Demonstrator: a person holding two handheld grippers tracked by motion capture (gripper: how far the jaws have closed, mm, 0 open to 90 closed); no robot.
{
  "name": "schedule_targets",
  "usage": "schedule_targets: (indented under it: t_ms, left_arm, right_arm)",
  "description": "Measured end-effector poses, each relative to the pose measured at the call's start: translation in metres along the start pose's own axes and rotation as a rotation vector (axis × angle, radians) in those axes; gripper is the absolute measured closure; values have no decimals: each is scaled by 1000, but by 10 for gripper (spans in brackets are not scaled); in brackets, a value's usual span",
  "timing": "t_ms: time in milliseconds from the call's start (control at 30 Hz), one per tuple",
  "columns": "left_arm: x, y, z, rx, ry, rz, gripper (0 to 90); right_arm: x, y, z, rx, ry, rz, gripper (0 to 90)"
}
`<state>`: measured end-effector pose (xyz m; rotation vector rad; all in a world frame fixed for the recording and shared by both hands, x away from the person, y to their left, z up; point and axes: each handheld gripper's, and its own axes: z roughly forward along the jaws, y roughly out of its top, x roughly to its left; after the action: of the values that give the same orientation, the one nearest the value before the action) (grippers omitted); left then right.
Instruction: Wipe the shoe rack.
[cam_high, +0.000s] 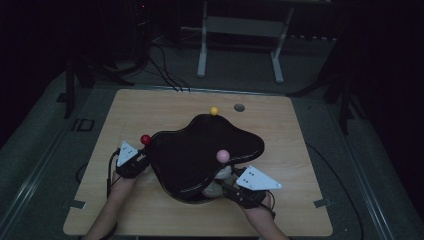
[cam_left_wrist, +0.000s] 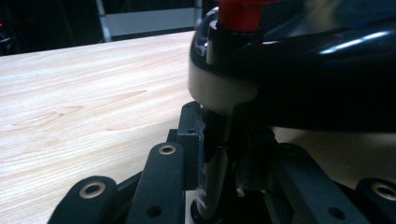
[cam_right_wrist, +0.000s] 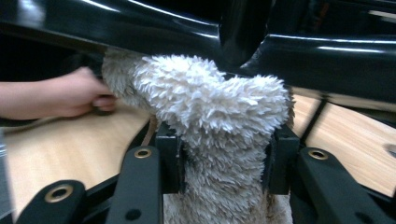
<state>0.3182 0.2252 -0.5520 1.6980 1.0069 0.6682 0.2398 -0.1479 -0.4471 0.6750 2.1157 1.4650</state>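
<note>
Surface (cam_high: 300, 150): pale wood board, dimly lit, carrying all items.

Black tray (cam_high: 200, 152): large glossy wavy-edged piece at the centre of the surface, raised on legs; three round knobs on top. Its rim overhangs both sets of fingers.

Fluffy cloth (cam_right_wrist: 224, 121): cream, shaggy, tucked under the tray's 6 o'clock edge; in the high view it shows as a pale bundle (cam_high: 220, 181) below the rim. It lies between the fingers of the right gripper (cam_right_wrist: 223, 154), which pinch it on both sides. The tray's underside is just above it.

Left gripper (cam_left_wrist: 224, 154): at the tray's 9 o'clock edge. Its fingers pinch a cream leg (cam_left_wrist: 219, 100) of the tray, directly beneath the red knob (cam_high: 145, 139).

Left hand (cam_right_wrist: 70, 95): seen beyond the cloth in the right gripper view, under the tray's rim.

Pink knob (cam_high: 222, 155): on the tray at 4 o'clock, near the right gripper.

Yellow knob (cam_high: 214, 110): at the tray's 12 o'clock tip.

Grey disc (cam_high: 239, 107): flat on the surface at 1 o'clock, well apart from both grippers.
</note>
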Motion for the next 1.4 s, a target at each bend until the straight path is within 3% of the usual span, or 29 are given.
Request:
schedule_targets:
  t_ms: [33,167,333,367,467,533,600,767,1067,1267,1400]
  left_arm:
    - [-4,-1,-3,3,-25,20,743]
    - [-13,-2,-7,12,-97,51,742]
    - [-22,-1,-8,18,-157,86,743]
    - [-26,-1,-7,18,-194,92,742]
    - [-32,-2,-6,13,-220,96,742]
    - [-35,-2,-6,12,-214,95,741]
    - [-41,-2,-7,19,-199,88,739]
    - [-44,-1,-11,36,-212,91,729]
    - [-37,0,-38,60,-205,77,599]
    - [-31,19,-63,-16,-202,53,505]
    - [-33,37,-68,-61,-210,49,485]
  right_arm:
    - [-14,-2,-3,2,-29,11,600]
    - [-37,-4,-5,9,-65,23,604]
    - [-69,-5,-7,31,-67,22,614]
    - [-74,-5,-7,33,-63,27,617]
    - [-87,-6,-8,43,-71,31,623]
    - [-92,-7,-10,44,-70,41,625]
    - [-95,-7,-11,44,-70,43,625]
    - [-97,-8,-11,44,-65,43,623]
    - [-97,-7,-12,54,-67,44,620]
    - [-97,-6,-11,59,-70,41,617]
    - [-98,-5,-11,62,-72,40,616]
